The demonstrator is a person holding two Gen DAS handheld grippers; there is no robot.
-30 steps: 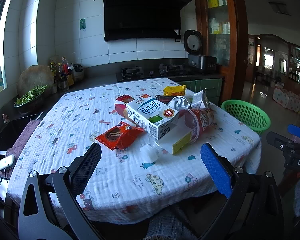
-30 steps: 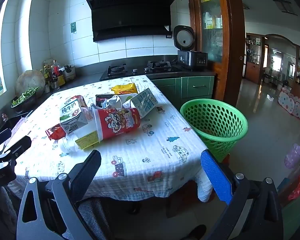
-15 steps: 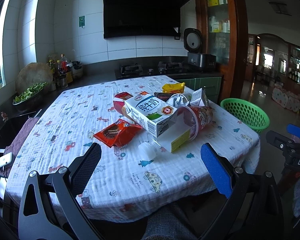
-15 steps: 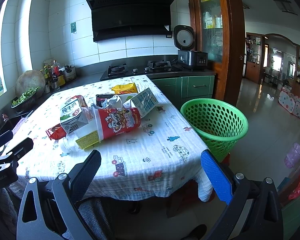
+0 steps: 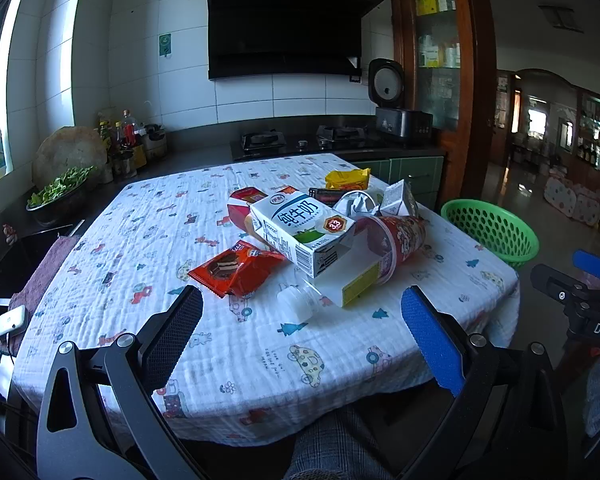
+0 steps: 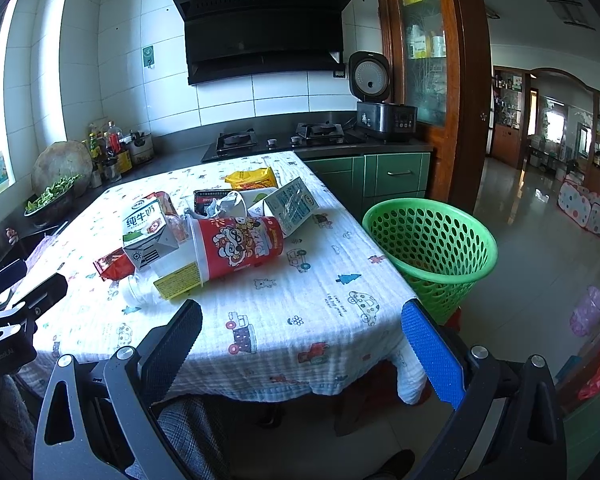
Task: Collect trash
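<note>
— While both tools hang short of the near edge of the desk (image 5: pixel 260 360), how do the left tongs (image 5: pixel 300 320) stand?

— Spread wide, one black pad and one blue pad, nothing between them. The right tongs (image 6: pixel 300 320) are the same: gaping and empty, off the desk's near right corner.

— And the trash?

— Heaped in the middle of the cartoon-print tablecloth (image 6: pixel 320 300). A white milk carton (image 5: pixel 300 226) lies on its side with its end flaps torn open. Just beside it, a red paper cup (image 6: pixel 236 246) with a cartoon print lies tipped over, mouth toward the left tool. A white and yellow flattened box (image 5: pixel 350 280) lies under the cup's rim.

— Anything nearer?

— A red biscuit wrapper (image 5: pixel 236 268) lies flat left of the carton, and a small clear plastic bottle (image 5: pixel 296 300) lies on its side, touching the flattened box. Behind the pile sit a yellow snack bag (image 6: pixel 252 178), a crumpled white cup (image 6: pixel 230 204), a dark wrapper (image 6: pixel 208 198) and a small pale-blue carton (image 6: pixel 294 204) leaning on the red cup.

— Where is the bin?

— A green perforated basket (image 6: pixel 432 240) stands on the floor just beside the desk's right edge; I cannot tell whether anything lies inside it.
</note>
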